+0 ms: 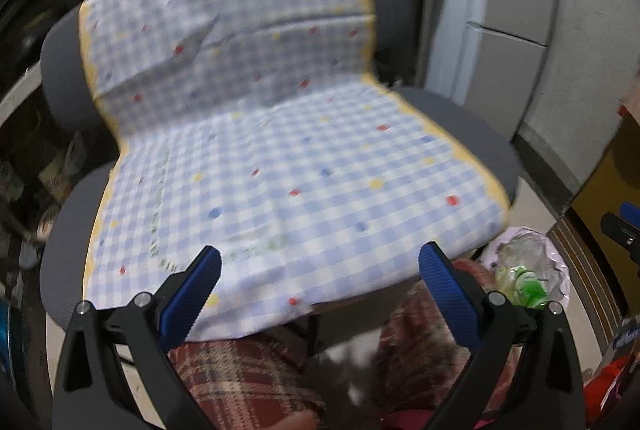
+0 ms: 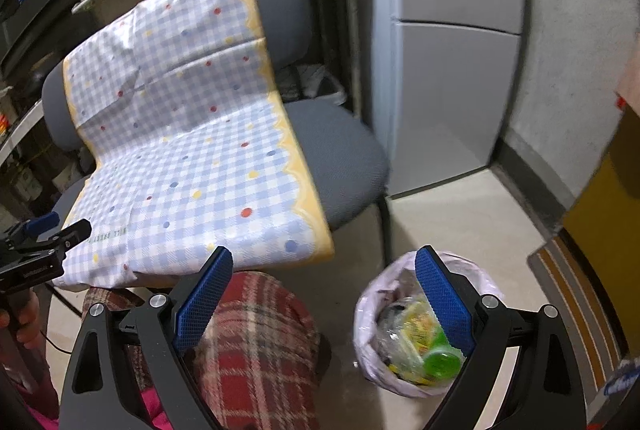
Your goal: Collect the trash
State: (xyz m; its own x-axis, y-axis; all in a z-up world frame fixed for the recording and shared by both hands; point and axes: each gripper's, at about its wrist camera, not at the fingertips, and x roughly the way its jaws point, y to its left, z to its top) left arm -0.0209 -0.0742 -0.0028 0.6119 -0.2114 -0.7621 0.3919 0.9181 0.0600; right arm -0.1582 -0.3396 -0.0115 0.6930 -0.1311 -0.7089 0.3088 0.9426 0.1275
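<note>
Both claws, left claw (image 1: pixel 320 294) and right claw (image 2: pixel 324 302), are held released and empty. The trash is seen in the lined bin (image 2: pixel 416 326) at the lower right, beside the cloth-covered chair (image 2: pixel 200 134). Collection seems nearly done; more litter must be sought.

A white-lined trash bin (image 2: pixel 416 326) stands upright on the floor, holding crumpled wrappers (image 2: pixel 412 330) and a green lid (image 2: pixel 442 364).
</note>
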